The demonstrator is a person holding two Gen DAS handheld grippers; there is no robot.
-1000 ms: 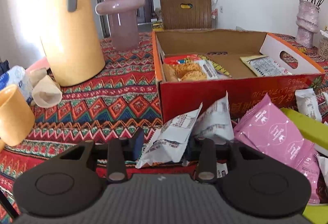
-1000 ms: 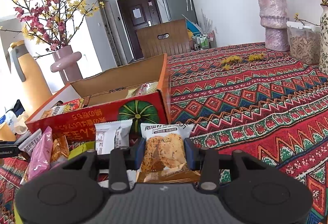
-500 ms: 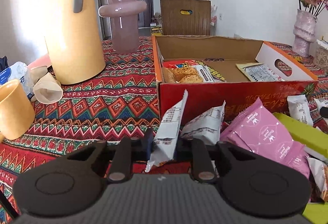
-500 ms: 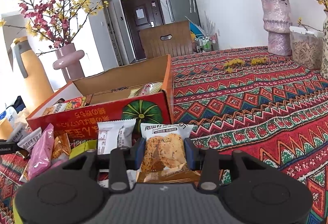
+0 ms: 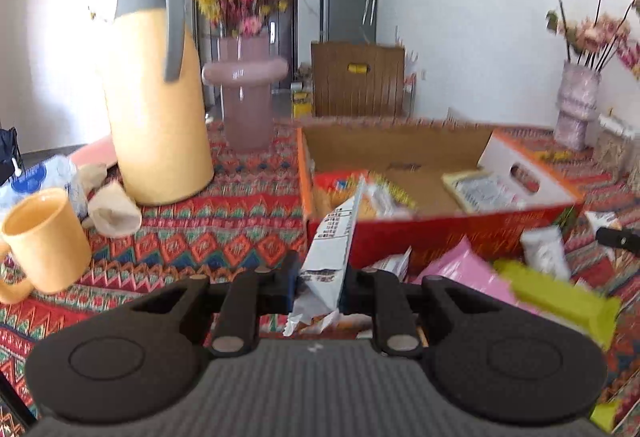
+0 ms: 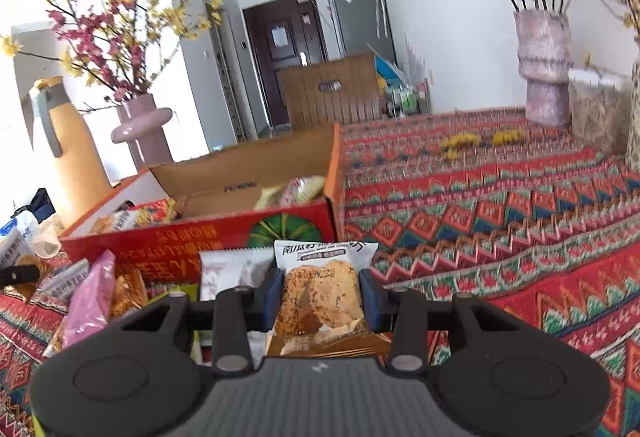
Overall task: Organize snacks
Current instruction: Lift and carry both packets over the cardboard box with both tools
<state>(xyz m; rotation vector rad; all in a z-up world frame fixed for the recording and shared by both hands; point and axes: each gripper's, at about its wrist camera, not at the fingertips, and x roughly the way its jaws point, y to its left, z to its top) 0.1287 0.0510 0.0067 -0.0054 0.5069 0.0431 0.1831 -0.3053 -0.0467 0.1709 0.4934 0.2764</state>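
Observation:
My left gripper (image 5: 319, 283) is shut on a white snack packet (image 5: 334, 249), pinched edge-on and lifted in front of the red cardboard box (image 5: 460, 233). Inside the box lie several packets (image 5: 484, 189). My right gripper (image 6: 320, 293) is shut on a cookie packet (image 6: 320, 297) showing a golden biscuit, held just before the same red box (image 6: 200, 237). Loose snacks lie near the box: a pink packet (image 5: 460, 269), a lime-green packet (image 5: 560, 297), a white packet (image 5: 544, 251), and in the right wrist view a pink packet (image 6: 90, 301) and a white packet (image 6: 232, 273).
A tall yellow jug (image 5: 156, 109), a yellow mug (image 5: 44, 241), crumpled paper (image 5: 114, 209) and a pink vase (image 5: 246, 93) stand left of the box on the patterned tablecloth (image 5: 200, 245). A pale vase (image 6: 544, 73) and a jar (image 6: 596, 109) stand at the far right.
The left gripper closed on the white packet and lifted it off the pile, so it now stands edge-on before the box. The right gripper kept its hold on the cookie packet, barely moving.

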